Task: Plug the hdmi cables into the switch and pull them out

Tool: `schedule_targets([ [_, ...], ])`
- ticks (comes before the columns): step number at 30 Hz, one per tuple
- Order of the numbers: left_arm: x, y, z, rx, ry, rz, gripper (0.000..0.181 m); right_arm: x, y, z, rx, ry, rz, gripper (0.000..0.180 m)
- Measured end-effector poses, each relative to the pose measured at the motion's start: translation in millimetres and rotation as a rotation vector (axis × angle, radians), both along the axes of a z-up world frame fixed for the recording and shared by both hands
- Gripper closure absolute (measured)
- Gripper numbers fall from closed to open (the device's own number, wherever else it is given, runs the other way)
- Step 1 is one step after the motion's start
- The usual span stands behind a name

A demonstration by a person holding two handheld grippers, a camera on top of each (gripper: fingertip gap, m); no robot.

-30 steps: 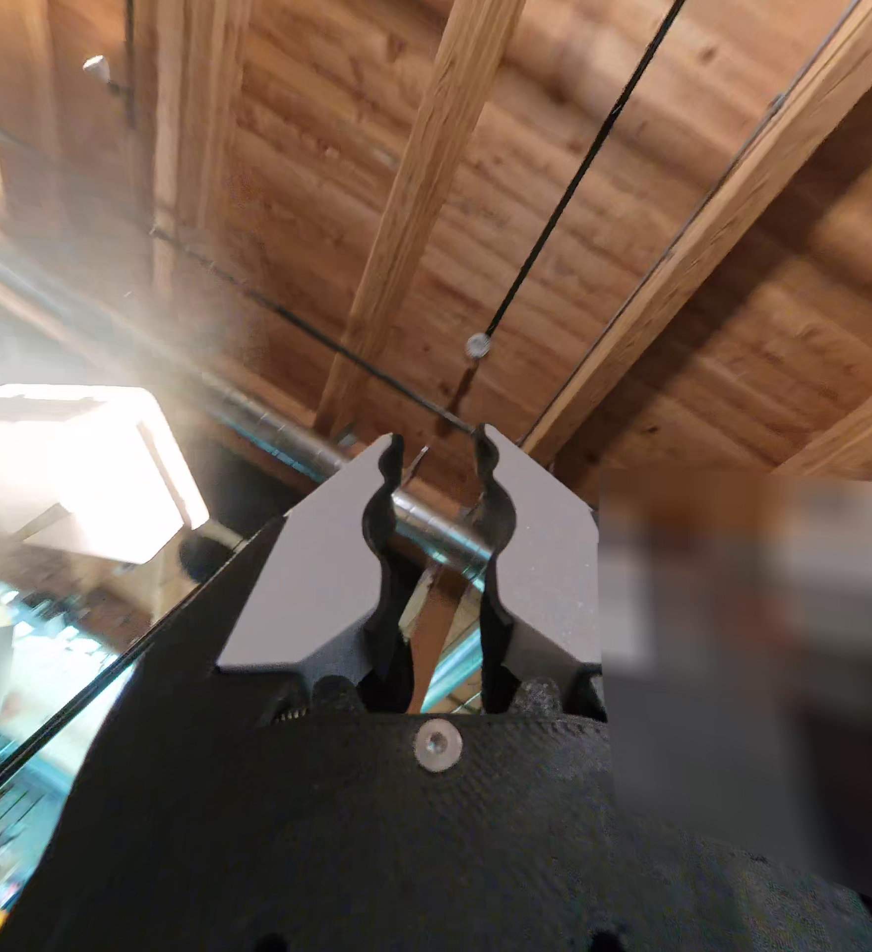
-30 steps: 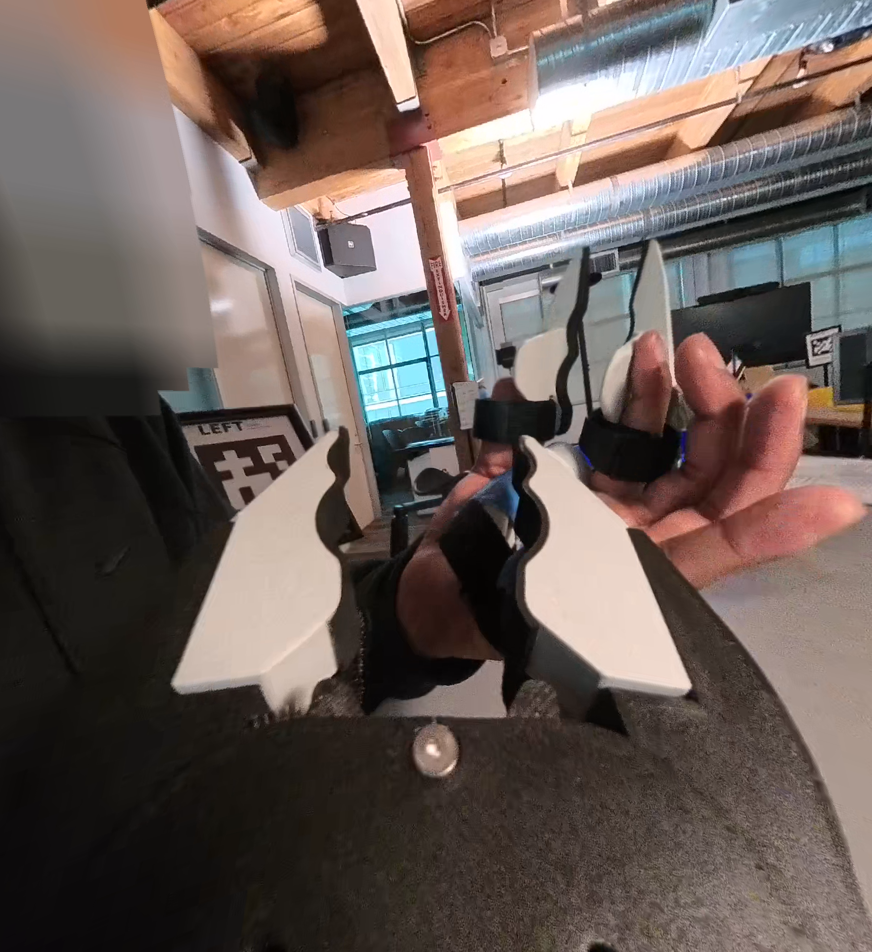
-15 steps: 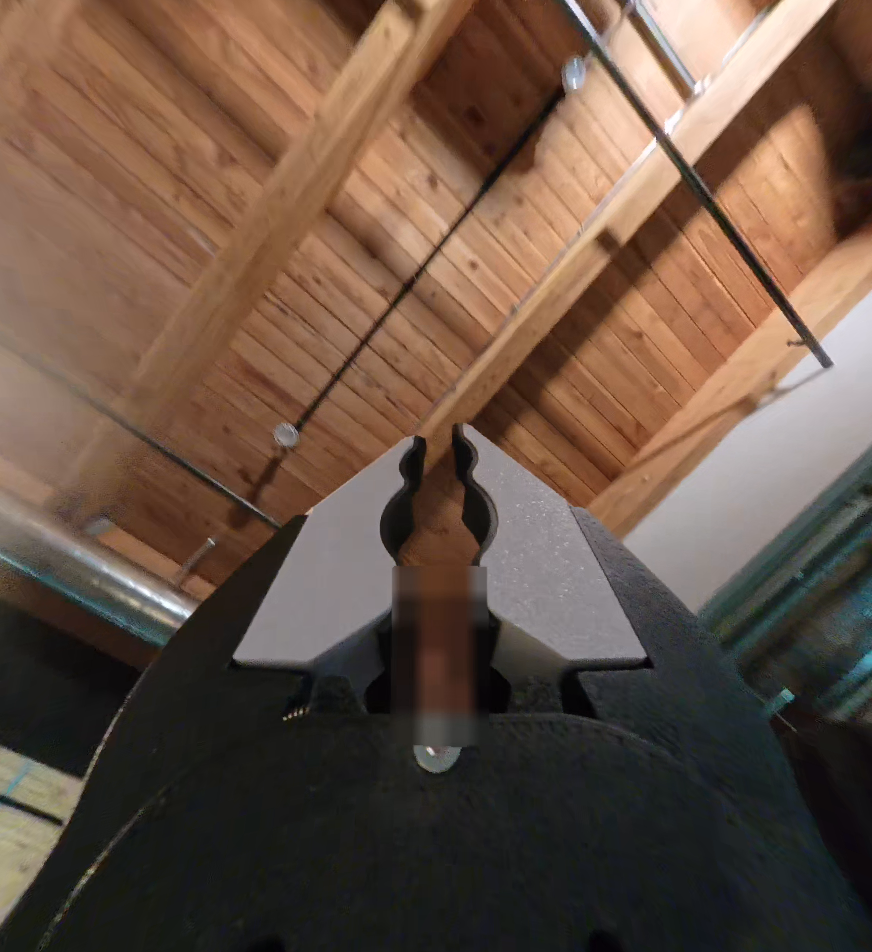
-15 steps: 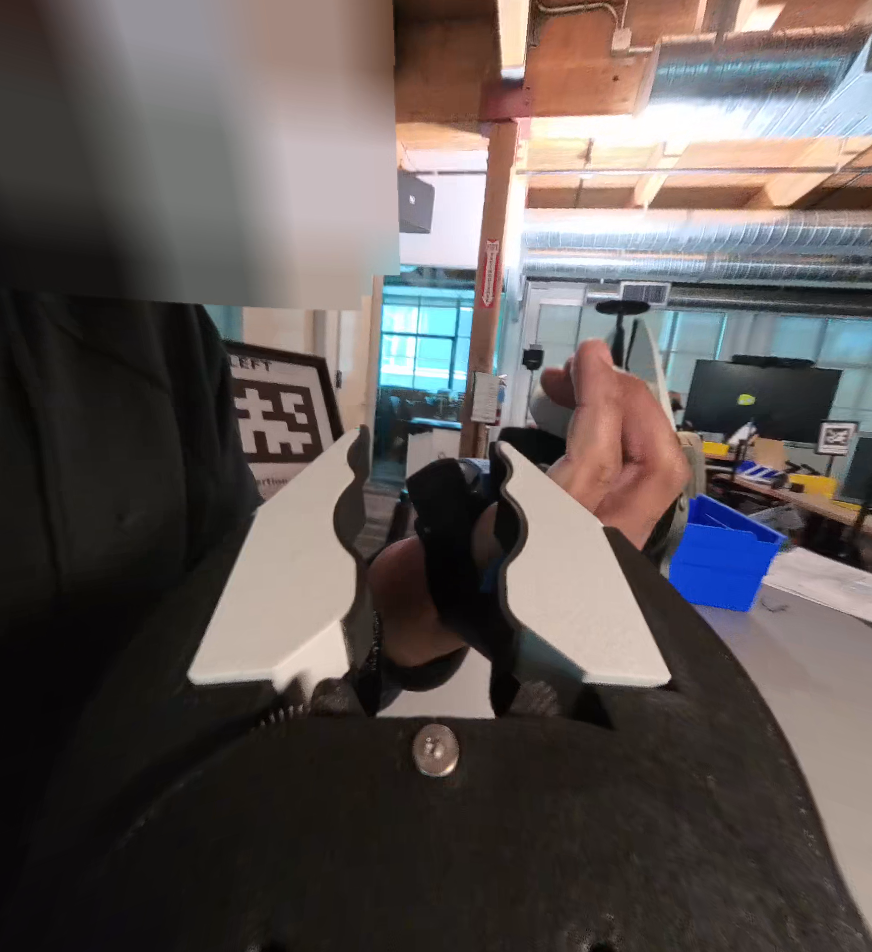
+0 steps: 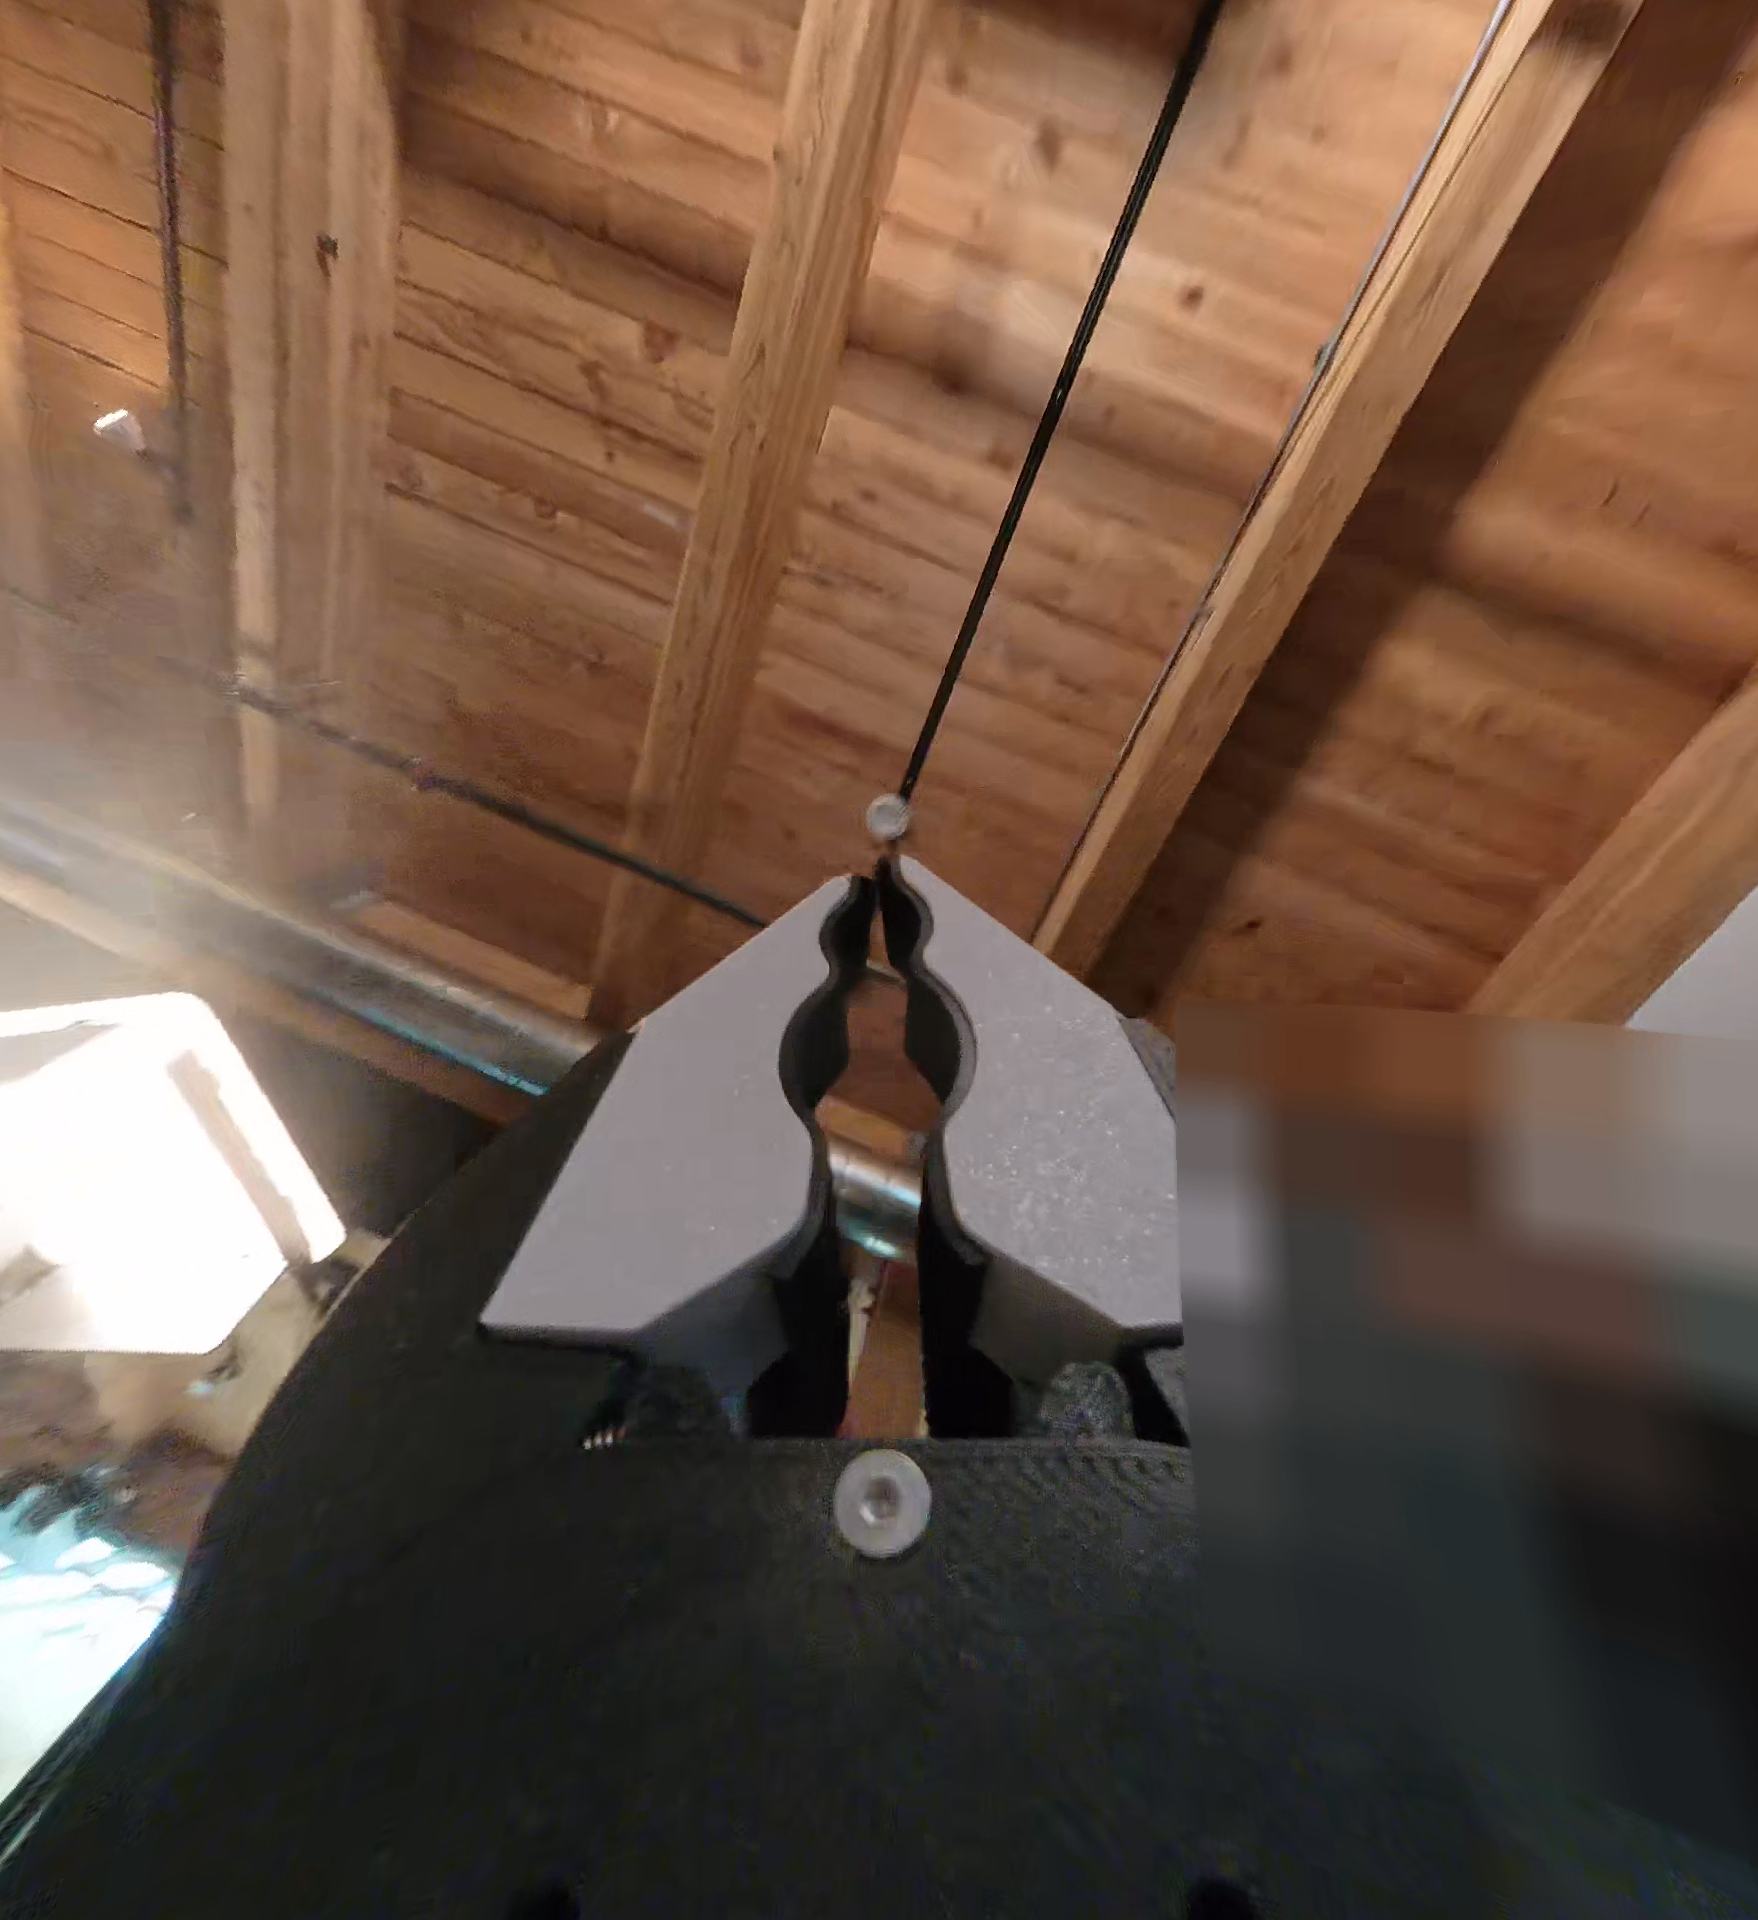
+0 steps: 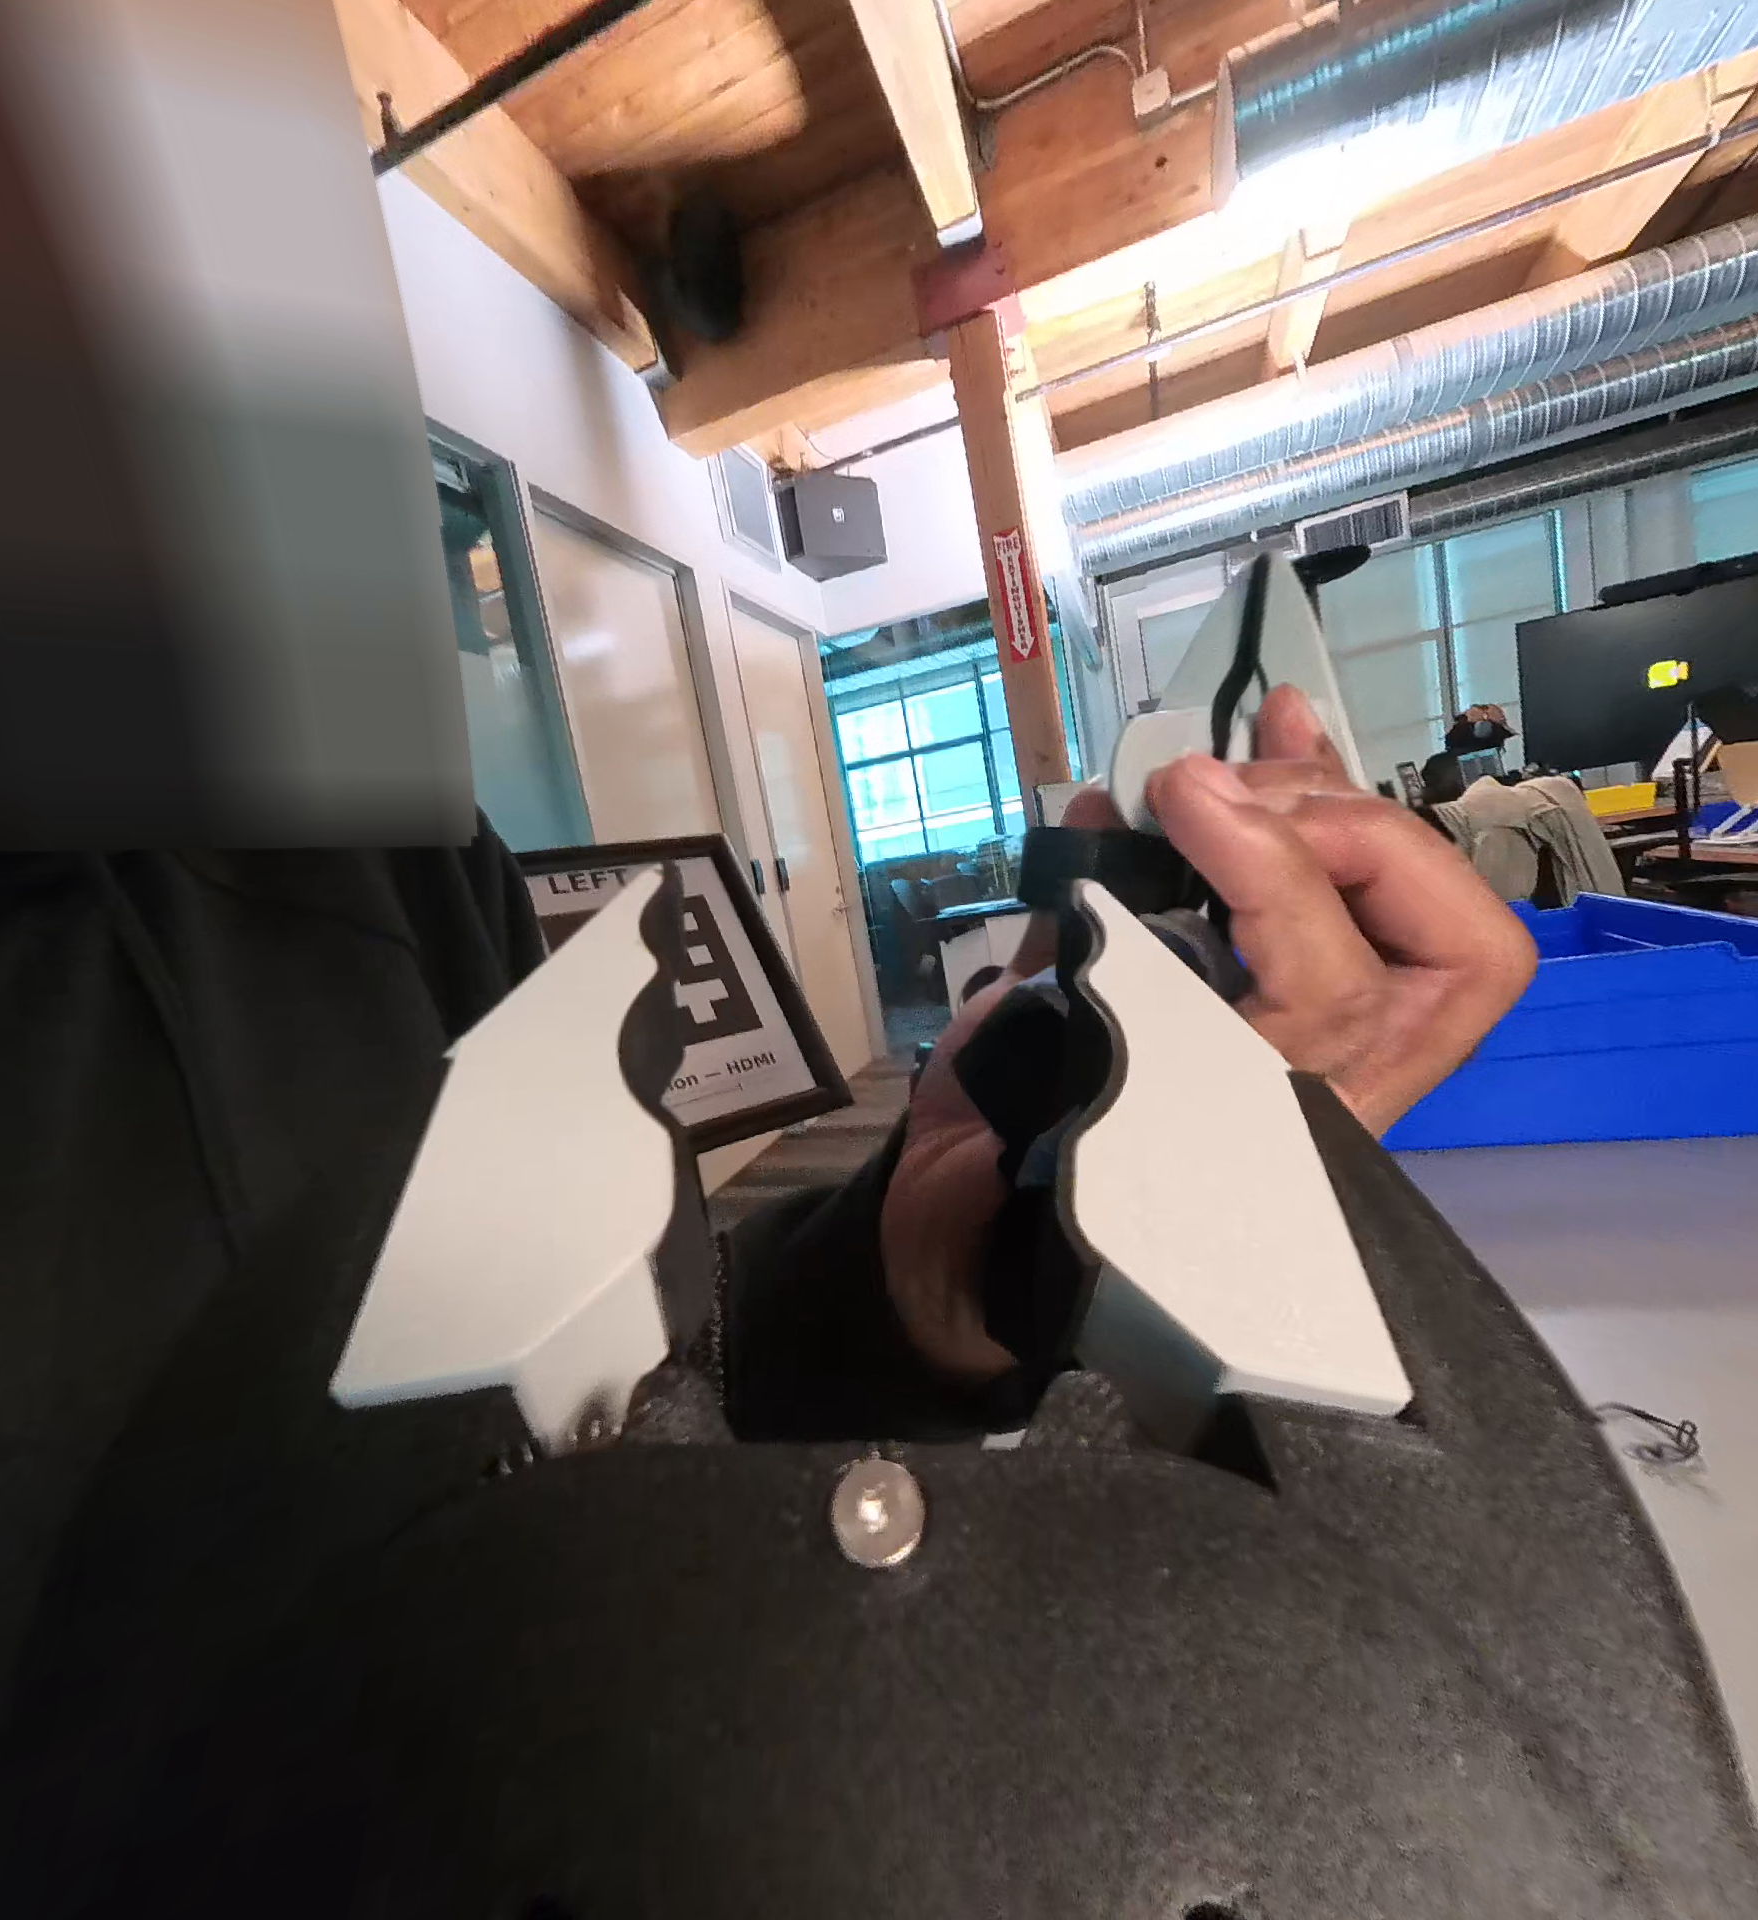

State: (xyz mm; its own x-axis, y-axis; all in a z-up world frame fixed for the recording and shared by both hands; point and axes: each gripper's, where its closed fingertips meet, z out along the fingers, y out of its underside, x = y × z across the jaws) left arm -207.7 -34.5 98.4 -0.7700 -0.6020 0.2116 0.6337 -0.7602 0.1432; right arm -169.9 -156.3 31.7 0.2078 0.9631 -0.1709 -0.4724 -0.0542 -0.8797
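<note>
Left hand-held gripper (image 5: 877,883) apparently closed.

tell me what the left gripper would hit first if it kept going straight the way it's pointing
Nothing close, as far as the left wrist view shows. The left gripper, fingertips nearly touching and empty, points up at the wooden ceiling. The first thing on that line looks like the thin black cable under the boards, though depth is unclear.

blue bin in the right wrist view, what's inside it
The blue bin sits on the grey table; only its front wall and rim show. Its contents are hidden from this low angle.
</note>
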Motion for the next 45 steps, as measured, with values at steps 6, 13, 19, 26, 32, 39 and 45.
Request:
schedule_targets([
  [6, 14, -6, -1, 0.046, 0.105, 0.012, 0.173, 13, 9, -4, -0.043, 0.023, -0.07, 0.105],
  [13, 20, 28, -43, 0.238, 1.165, 0.614, 0.136, 81, 15, -47, -0.254, -0.196, -0.515, 0.114],
  [19, -155, 99, -125, -0.046, 2.114, 1.189, 0.095, 202, -47, -86, -0.396, -0.476, -1.049, 0.099],
  [26, -219, 134, -187, -0.178, 2.407, 1.091, 0.085, 322, -113, -79, -0.526, -0.638, -1.531, 0.073],
  [32, -212, 156, -203, -0.145, 2.413, 1.095, 0.113, 361, -116, -125, -0.709, -0.773, -1.59, 0.077],
  [39, -198, 149, -203, -0.015, 2.365, 1.134, 0.175, 385, -118, -142, -0.737, -0.785, -1.666, 0.152],
  [45, -188, 127, -186, 0.168, 2.312, 1.251, 0.177, 389, -120, -139, -0.678, -0.842, -1.687, 0.173],
])
